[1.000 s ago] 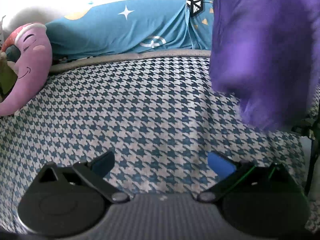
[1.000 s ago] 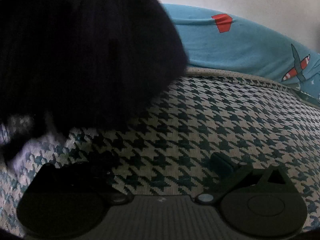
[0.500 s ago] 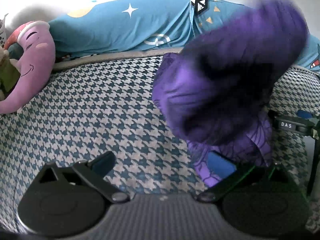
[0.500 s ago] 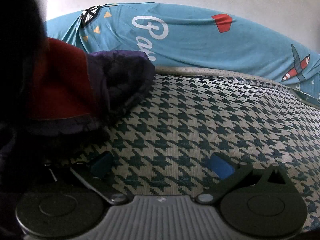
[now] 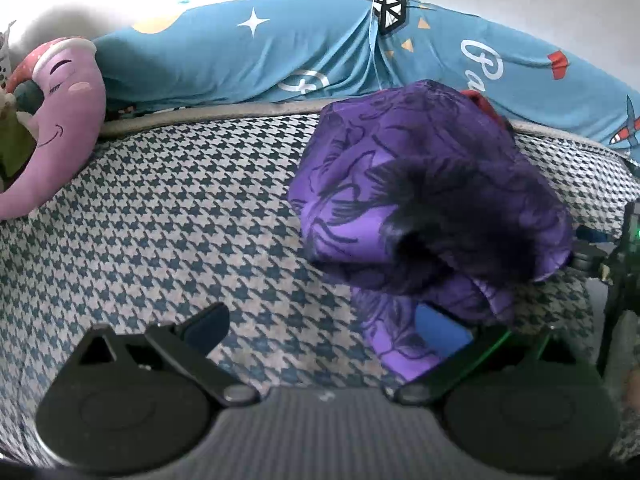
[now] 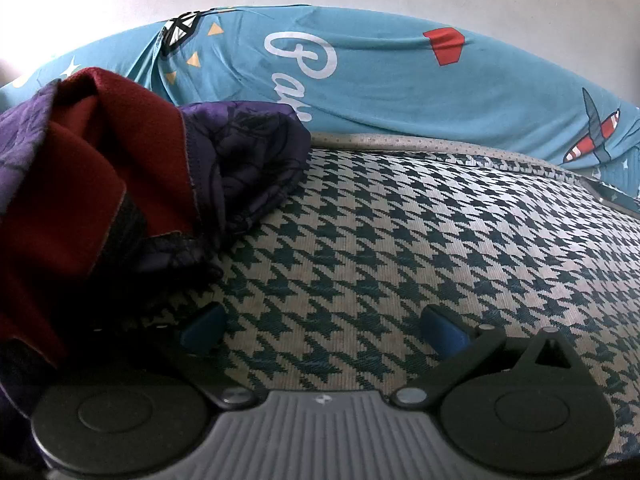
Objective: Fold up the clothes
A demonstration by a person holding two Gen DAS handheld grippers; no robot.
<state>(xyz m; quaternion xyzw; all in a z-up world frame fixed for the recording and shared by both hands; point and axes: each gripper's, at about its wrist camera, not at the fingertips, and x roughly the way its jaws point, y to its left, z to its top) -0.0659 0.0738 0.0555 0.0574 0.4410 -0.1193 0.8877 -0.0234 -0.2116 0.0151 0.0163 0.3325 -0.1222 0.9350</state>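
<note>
A crumpled purple jacket [image 5: 420, 184] with a dark line pattern, dark fur trim and a red lining [image 6: 92, 184] lies in a heap on the houndstooth bed cover [image 5: 180, 208]. In the left wrist view it sits right of centre, and a fold of it drapes over my right finger. My left gripper [image 5: 324, 326] is open with only bed cover between its fingers. In the right wrist view the heap lies at the left, against my left finger. My right gripper [image 6: 322, 326] is open and holds nothing.
A long blue printed bolster [image 5: 280, 52] runs along the back by the white wall. A pink moon-shaped plush [image 5: 56, 120] lies at the far left. The other gripper's dark body [image 5: 624, 248] shows at the right edge. Bare bed cover [image 6: 440, 240] spreads to the right.
The jacket came down from the air in front of both cameras, tumbled onto the bed, and now lies still in a heap. Both grippers stay open in about the same place.
</note>
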